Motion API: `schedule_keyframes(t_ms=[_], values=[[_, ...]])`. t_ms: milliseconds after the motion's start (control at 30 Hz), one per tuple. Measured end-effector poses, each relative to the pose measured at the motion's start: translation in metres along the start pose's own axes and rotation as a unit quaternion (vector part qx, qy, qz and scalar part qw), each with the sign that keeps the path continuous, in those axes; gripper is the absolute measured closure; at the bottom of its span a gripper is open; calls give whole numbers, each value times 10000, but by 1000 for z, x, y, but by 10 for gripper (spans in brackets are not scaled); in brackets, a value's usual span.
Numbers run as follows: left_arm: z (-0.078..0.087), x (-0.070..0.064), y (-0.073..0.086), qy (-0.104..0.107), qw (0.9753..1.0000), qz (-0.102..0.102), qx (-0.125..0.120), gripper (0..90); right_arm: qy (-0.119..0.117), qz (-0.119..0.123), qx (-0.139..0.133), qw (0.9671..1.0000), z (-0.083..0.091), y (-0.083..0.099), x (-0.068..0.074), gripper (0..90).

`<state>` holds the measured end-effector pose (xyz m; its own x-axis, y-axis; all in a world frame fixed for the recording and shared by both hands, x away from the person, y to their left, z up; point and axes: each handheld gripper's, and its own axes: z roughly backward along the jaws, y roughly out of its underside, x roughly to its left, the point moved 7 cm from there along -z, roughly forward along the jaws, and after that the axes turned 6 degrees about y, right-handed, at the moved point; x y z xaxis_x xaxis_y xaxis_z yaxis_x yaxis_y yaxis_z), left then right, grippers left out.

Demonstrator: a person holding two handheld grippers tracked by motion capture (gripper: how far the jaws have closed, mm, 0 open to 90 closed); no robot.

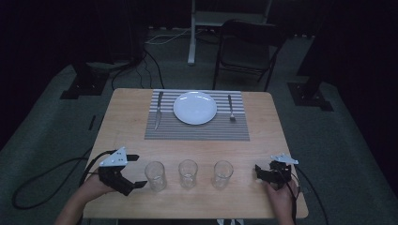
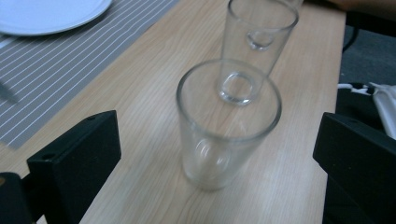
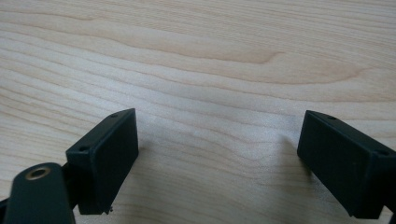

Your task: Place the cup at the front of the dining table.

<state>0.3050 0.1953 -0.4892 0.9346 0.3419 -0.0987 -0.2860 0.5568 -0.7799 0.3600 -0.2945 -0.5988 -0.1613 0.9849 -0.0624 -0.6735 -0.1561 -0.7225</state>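
High view is showing three glasses in a row near the table's (image 1: 126,117) front edge, plus one plate (image 1: 195,108), one knife (image 1: 158,109) and one fork (image 1: 231,108) on a mat (image 1: 197,130). Left gripper (image 1: 135,171) is gaping beside the left glass (image 1: 155,176); its own view is lining up seemingly two more behind. Right gripper (image 1: 257,172) is spread over bare wood.

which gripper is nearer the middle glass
Left. The left gripper sits just past the left glass, one glass away from the middle glass. The right gripper is farther, beyond the right glass.
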Motion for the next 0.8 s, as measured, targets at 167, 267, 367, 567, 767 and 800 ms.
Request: schedule_keyframes(t_ms=[167, 267, 367, 567, 767, 800], values=[[-9, -2, -19, 174, 9998, -90, -18, 13, -1, 1, -1, 10000, 0, 0, 0, 122], [-19, -4, -28, 194, 9996, -179, 109, 13, 0, -4, 2, 10000, 0, 0, 0, 122], [-28, -3, -36, 202, 9994, -203, 215, 13, -1, -4, 1, 10000, 0, 0, 0, 122], [-45, -6, -47, 243, 9984, -256, 441, 13, -1, -2, 1, 10000, 0, 0, 0, 122], [-60, -10, -57, 344, 9968, -348, 633, 13, -1, -2, 1, 10000, 0, 0, 0, 122], [-62, -11, -59, 369, 9963, -364, 684, 13, -1, -3, 2, 10000, 0, 0, 0, 122]])
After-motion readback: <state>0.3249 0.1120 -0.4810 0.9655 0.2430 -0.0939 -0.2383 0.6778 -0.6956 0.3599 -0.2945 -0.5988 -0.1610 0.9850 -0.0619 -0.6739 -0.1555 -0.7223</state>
